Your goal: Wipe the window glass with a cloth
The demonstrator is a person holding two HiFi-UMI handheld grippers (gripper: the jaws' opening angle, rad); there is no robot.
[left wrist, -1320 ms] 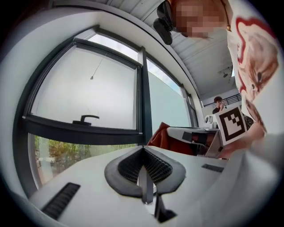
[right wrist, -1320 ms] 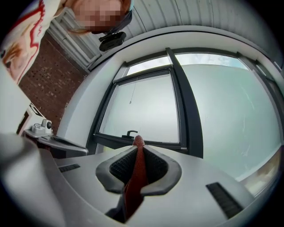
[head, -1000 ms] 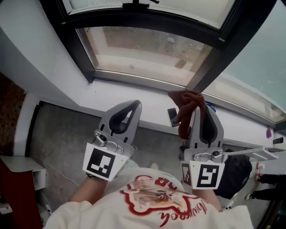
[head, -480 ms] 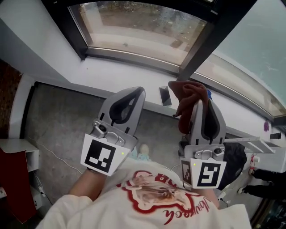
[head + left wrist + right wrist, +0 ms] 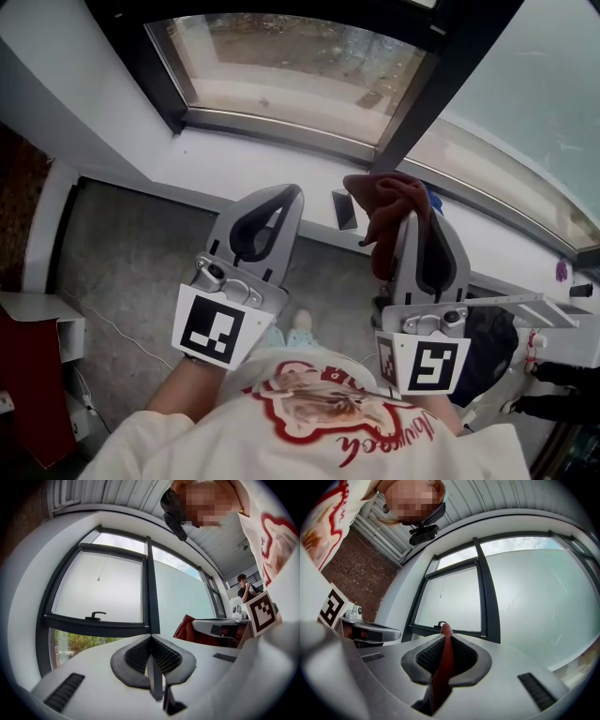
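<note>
**A person is holding two grippers side by side below the window, with a red cloth pinched in the right one.**

The left gripper [image 5: 284, 195] is pointing forward toward the white sill [image 5: 234, 164], its jaws pressed together with nothing between them. The left forearm [image 5: 173, 398] is stretching out from a white shirt [image 5: 309, 436]. Just beside it, the right gripper [image 5: 412, 223] is clamping the cloth [image 5: 389, 202]. The cloth is bunching over the jaw tips, near the dark frame post [image 5: 422, 103] and apart from the window glass [image 5: 300, 61].

Daylit room, dark-framed window [image 5: 300, 56]
White sill [image 5: 272, 173] lies under it at 12 o'clock; grey concrete floor [image 5: 122, 253] spreads at 9 o'clock.
</note>
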